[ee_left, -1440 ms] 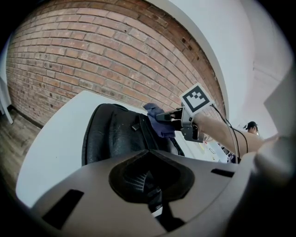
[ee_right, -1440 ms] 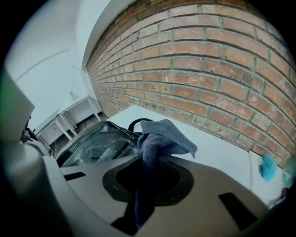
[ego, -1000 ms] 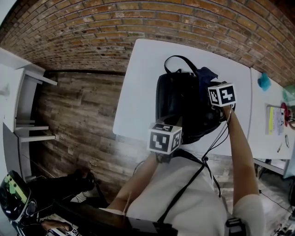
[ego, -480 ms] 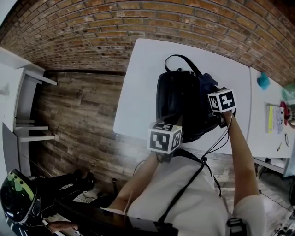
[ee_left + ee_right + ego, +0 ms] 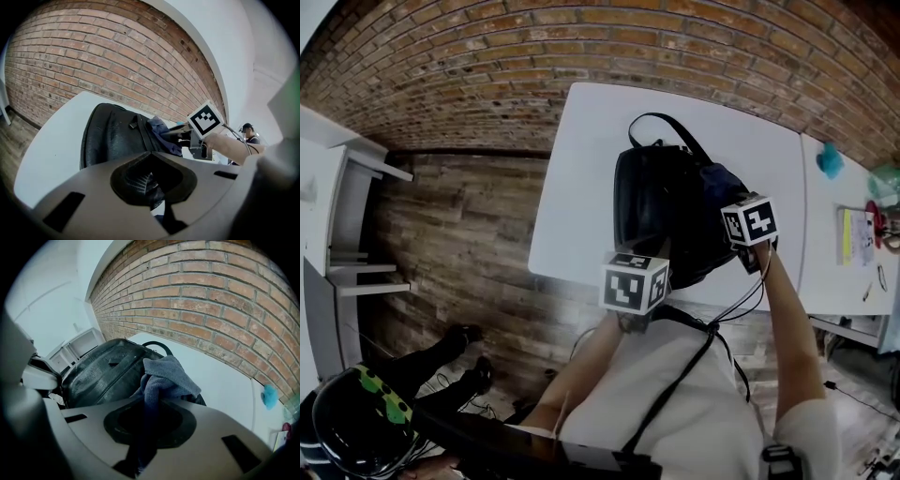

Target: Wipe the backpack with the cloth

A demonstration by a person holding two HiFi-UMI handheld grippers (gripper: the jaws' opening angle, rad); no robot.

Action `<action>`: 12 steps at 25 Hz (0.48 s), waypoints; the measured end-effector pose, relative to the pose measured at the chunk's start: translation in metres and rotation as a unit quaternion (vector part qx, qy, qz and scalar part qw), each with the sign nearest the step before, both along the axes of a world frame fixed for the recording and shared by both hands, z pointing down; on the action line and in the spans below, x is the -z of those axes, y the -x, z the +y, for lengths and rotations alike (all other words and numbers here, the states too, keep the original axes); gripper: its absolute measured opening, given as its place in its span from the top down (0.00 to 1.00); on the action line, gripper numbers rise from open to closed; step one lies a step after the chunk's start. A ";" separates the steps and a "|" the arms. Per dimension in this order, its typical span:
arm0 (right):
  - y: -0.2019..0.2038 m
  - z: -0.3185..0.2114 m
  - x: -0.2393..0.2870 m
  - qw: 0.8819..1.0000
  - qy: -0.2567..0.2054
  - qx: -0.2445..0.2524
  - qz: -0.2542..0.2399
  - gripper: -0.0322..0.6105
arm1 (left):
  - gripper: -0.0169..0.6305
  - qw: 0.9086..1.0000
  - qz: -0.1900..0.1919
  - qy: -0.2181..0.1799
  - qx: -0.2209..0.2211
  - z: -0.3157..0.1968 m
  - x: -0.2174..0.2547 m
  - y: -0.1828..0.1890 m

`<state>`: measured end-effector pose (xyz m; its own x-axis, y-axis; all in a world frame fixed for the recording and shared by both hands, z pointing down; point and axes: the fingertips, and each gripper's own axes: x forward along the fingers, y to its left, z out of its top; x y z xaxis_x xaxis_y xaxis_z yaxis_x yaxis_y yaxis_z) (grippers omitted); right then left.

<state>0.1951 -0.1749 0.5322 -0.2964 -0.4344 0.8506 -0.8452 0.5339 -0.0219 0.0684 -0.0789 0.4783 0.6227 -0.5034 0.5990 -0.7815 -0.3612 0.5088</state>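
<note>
As it clamps the cloth (image 5: 161,373), the right gripper (image 5: 748,230) slid back.

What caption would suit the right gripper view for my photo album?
Right gripper clamps a bunched blue-grey cloth at the black backpack on a white table, brick wall behind.

You face a brick wall (image 5: 581,47) at twelve o'clock; white table (image 5: 581,187) below it; plank floor (image 5: 459,234) and white shelving (image 5: 347,216) at nine.
</note>
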 end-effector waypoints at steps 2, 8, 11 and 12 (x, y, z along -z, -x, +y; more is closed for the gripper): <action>-0.001 0.006 0.000 1.000 0.001 0.000 -0.002 0.88 | 0.97 1.000 0.000 0.000 -0.001 0.001 0.000 -0.001; 0.000 0.026 -0.002 1.000 0.007 0.014 0.005 0.88 | 0.97 1.000 0.001 0.000 -0.004 0.002 0.000 -0.003; 0.000 0.034 -0.002 1.000 0.008 0.017 0.006 0.88 | 0.97 1.000 0.001 0.001 -0.006 0.001 0.000 -0.005; 0.001 0.037 -0.002 1.000 0.008 0.018 0.006 0.88 | 0.97 1.000 0.001 0.000 -0.006 0.002 0.000 -0.005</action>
